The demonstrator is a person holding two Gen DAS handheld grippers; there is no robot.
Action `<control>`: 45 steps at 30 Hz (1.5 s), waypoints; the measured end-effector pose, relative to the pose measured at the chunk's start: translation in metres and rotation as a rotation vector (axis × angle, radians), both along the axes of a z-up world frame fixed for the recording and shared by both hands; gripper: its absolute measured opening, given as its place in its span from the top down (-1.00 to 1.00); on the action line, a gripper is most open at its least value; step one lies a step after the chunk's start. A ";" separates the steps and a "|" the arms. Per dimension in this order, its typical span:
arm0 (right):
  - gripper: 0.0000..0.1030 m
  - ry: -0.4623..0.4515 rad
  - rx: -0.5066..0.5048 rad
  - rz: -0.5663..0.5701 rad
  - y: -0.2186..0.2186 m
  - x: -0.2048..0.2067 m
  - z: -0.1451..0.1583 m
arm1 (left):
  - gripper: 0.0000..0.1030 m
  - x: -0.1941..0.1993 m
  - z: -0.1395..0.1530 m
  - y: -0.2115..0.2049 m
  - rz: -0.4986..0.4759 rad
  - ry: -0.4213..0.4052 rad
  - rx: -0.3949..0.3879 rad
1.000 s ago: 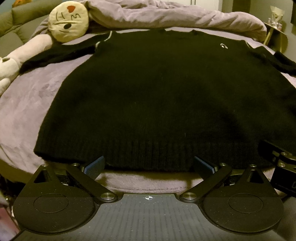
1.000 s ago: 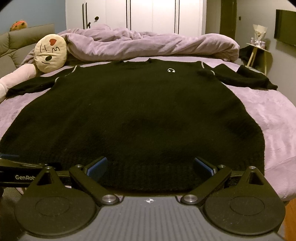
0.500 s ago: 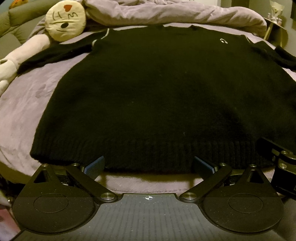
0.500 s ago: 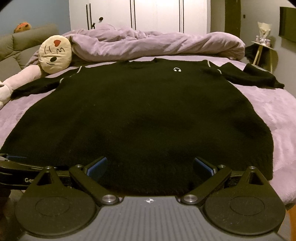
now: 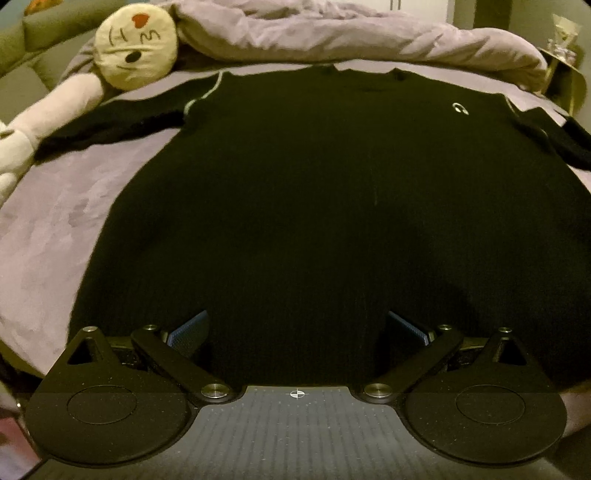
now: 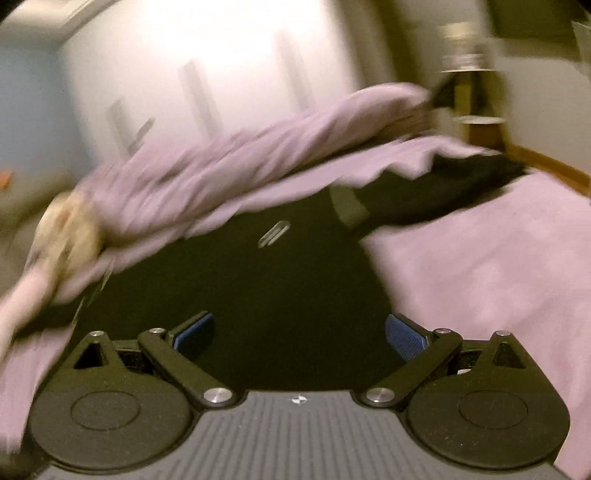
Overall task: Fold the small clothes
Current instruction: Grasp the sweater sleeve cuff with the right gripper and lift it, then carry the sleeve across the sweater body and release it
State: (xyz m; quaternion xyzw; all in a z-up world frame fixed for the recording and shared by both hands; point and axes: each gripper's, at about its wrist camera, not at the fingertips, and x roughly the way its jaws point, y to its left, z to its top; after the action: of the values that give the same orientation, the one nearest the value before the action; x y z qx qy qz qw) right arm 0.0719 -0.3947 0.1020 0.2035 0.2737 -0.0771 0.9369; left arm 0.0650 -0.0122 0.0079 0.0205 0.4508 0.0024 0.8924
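A black knit sweater point(image 5: 332, 192) lies flat and face up on a lilac bed, both sleeves spread outward, a small white logo point(image 5: 460, 108) on its chest. My left gripper point(image 5: 295, 328) is open low over the hem, with the ribbed edge between its blue pads point(image 5: 190, 328). The right wrist view is blurred and tilted. There my right gripper point(image 6: 299, 332) is open above the sweater point(image 6: 258, 288), near its right side, with the right sleeve point(image 6: 443, 192) stretching away beyond it. Neither gripper holds any cloth.
A round cream plush head point(image 5: 135, 40) with long pale arms lies at the far left. A bunched lilac duvet point(image 5: 351, 33) runs along the head of the bed. A small side table point(image 6: 476, 107) stands at the far right. Bare lilac sheet point(image 6: 498, 266) lies right of the sweater.
My left gripper has advanced so the hem now lies between its pads. The right gripper has swung fast up and to the right, tilting, and has left the left view.
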 end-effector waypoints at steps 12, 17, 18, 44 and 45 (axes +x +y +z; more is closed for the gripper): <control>0.08 -0.002 0.396 -0.524 -0.282 0.109 -0.051 | -1.00 0.109 -0.009 -0.047 0.053 0.107 -0.014; 0.08 -0.002 0.538 -0.649 -0.334 0.148 -0.100 | -1.00 0.130 -0.018 -0.053 0.075 0.114 -0.007; 0.08 -0.022 0.536 -0.660 -0.341 0.155 -0.105 | -1.00 0.131 -0.019 -0.053 0.076 0.115 -0.008; 0.78 -0.219 0.263 -0.098 -0.201 0.186 0.023 | -1.00 0.125 -0.008 -0.037 0.118 0.121 -0.030; 0.78 -0.217 0.230 -0.023 -0.174 0.187 0.028 | -1.00 0.124 -0.007 -0.036 0.122 0.122 -0.034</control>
State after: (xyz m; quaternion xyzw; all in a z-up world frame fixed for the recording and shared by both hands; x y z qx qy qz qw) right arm 0.2591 -0.5687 0.1301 0.3197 0.1757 -0.0337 0.9305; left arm 0.1892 -0.0479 0.0011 -0.0220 0.5046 0.0481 0.8618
